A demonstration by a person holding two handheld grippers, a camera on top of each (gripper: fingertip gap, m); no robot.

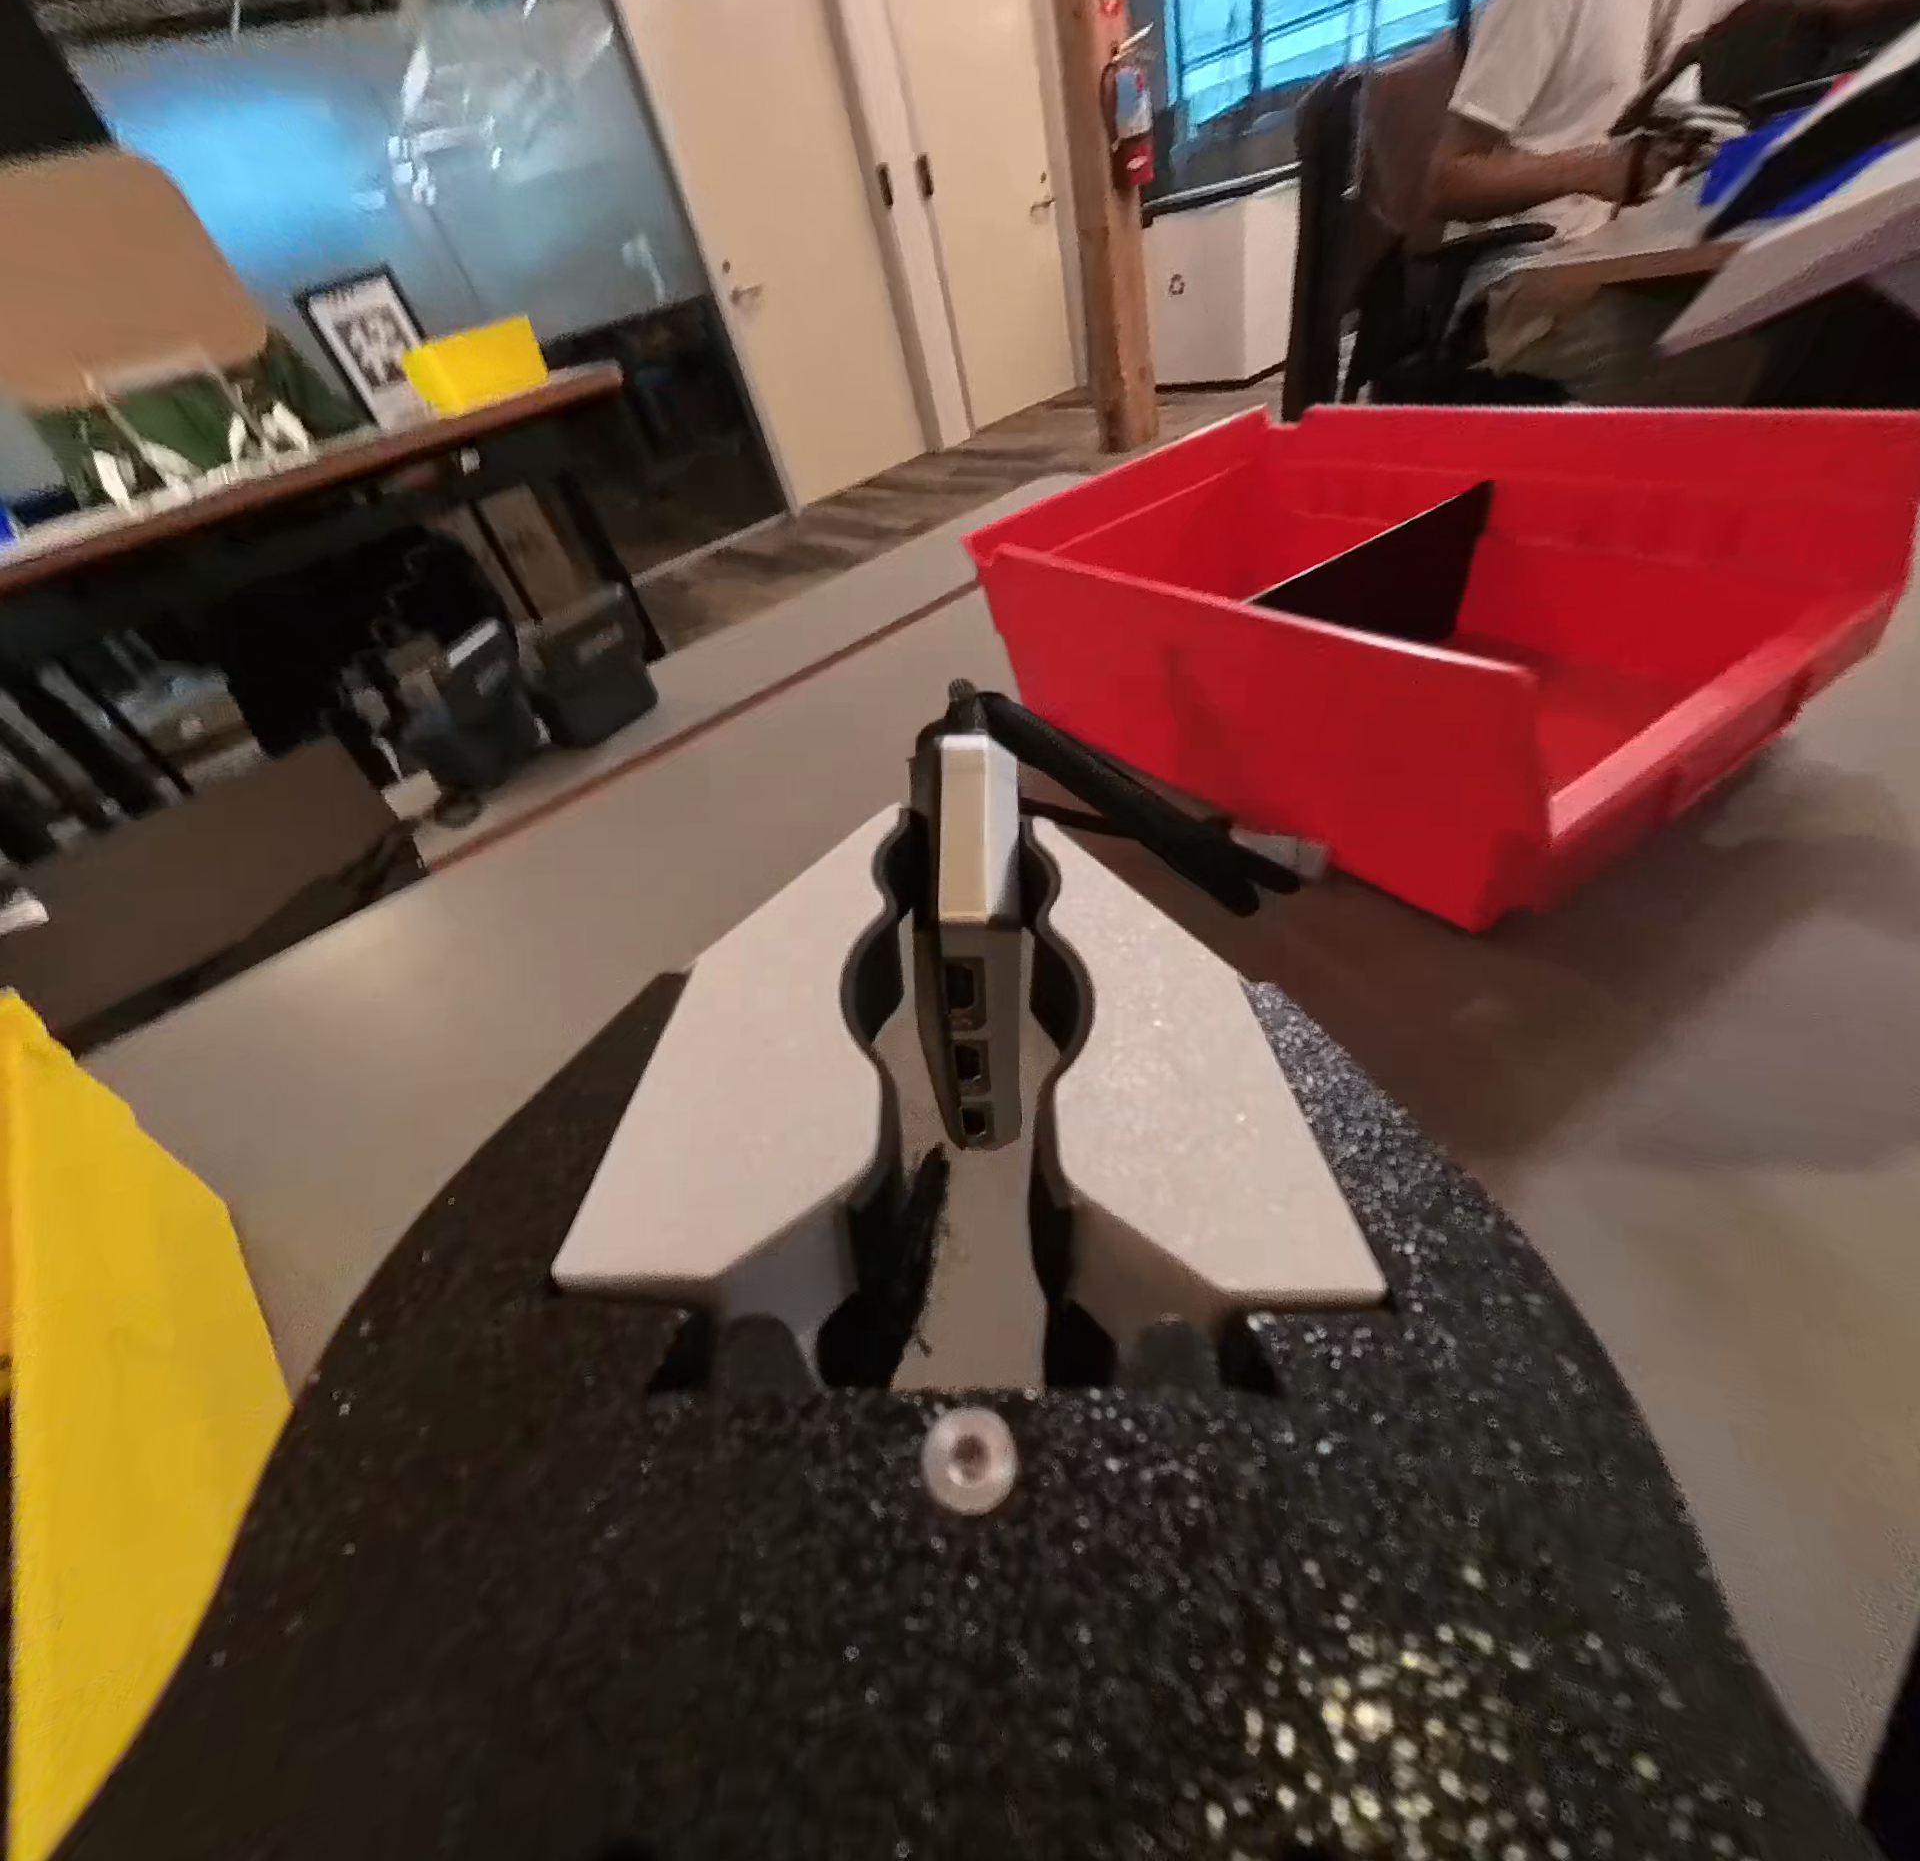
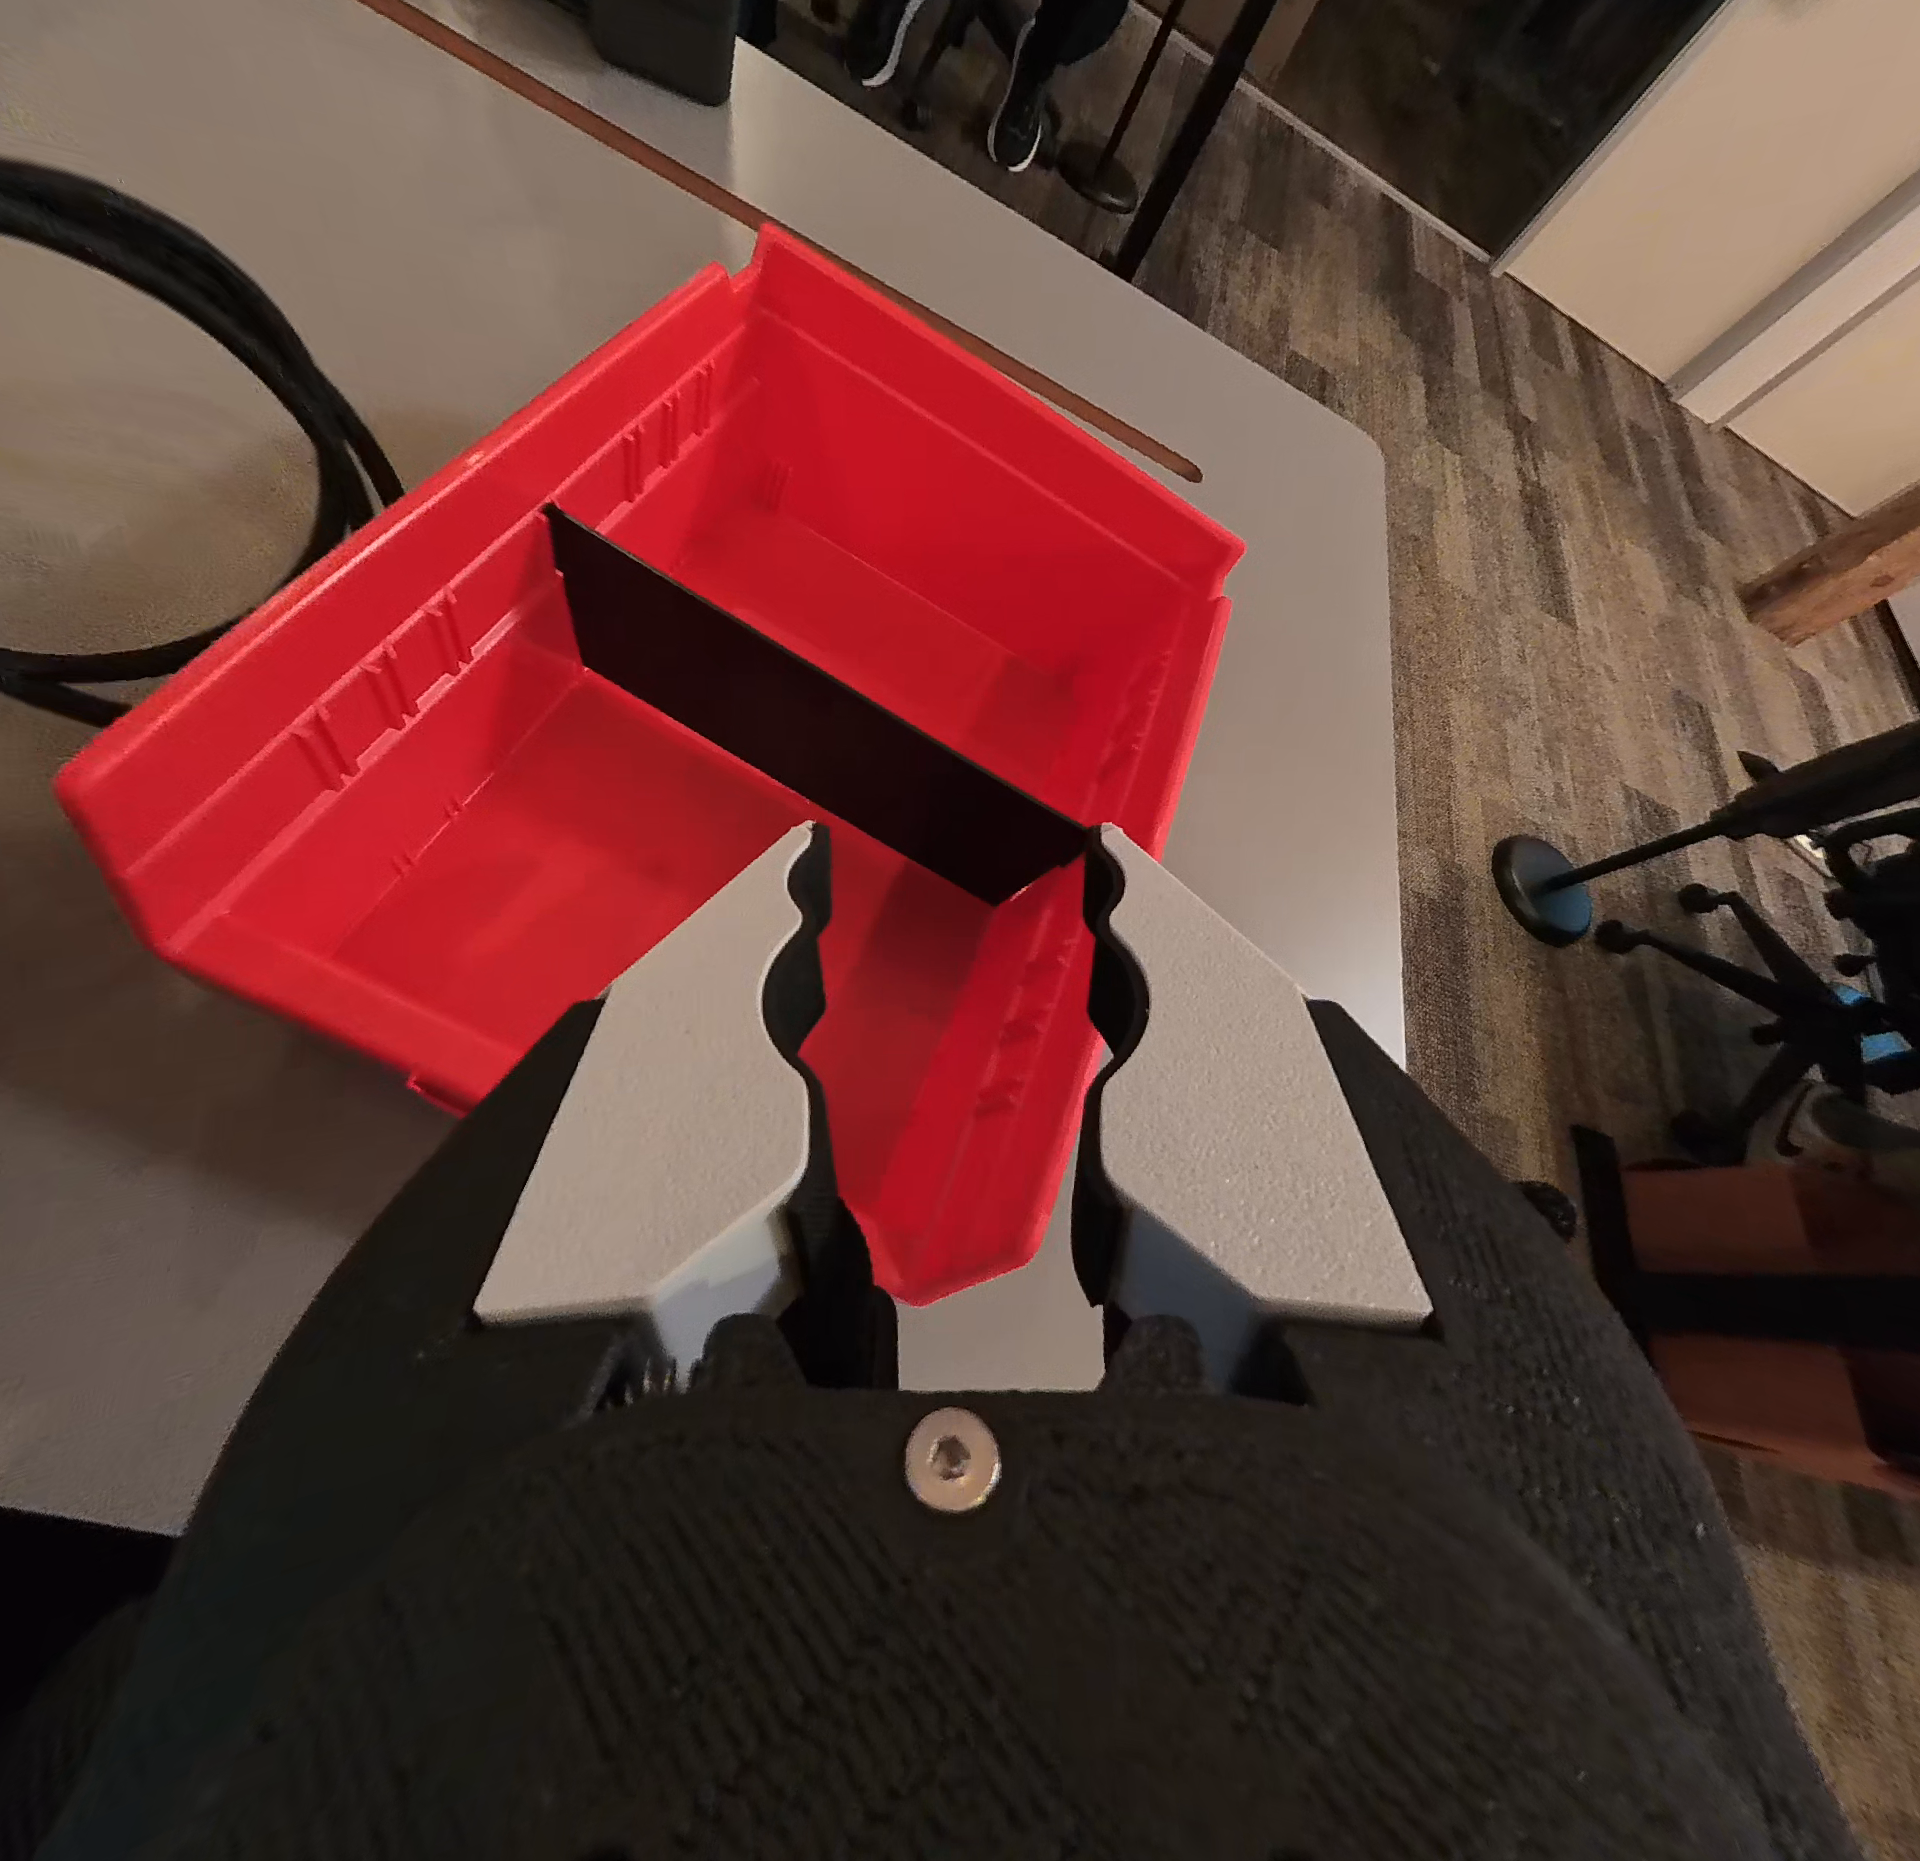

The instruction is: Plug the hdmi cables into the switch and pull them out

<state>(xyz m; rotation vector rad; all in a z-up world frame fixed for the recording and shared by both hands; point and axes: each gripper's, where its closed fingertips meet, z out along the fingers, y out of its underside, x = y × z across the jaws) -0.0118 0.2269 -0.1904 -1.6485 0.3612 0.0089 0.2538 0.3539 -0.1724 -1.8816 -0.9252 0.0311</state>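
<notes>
The left gripper clenched the switch edgewise, long axis pointing away, ports up, beside the red bin on the grey counter; the right gripper's jaws were released.

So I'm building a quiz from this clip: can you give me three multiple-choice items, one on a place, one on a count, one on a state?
1. Where is the switch?
A. in the red bin
B. in the left claw
C. on the floor

2. How many compartments does the divider make in the red bin?
A. two
B. three
C. four

3. The right claw is:
A. shut on a cable
B. shut on the divider
C. open, holding nothing

Answers: B, the left claw clamps it; A, one divider splits the bin; C, its fingers stand apart over the bin.
</notes>
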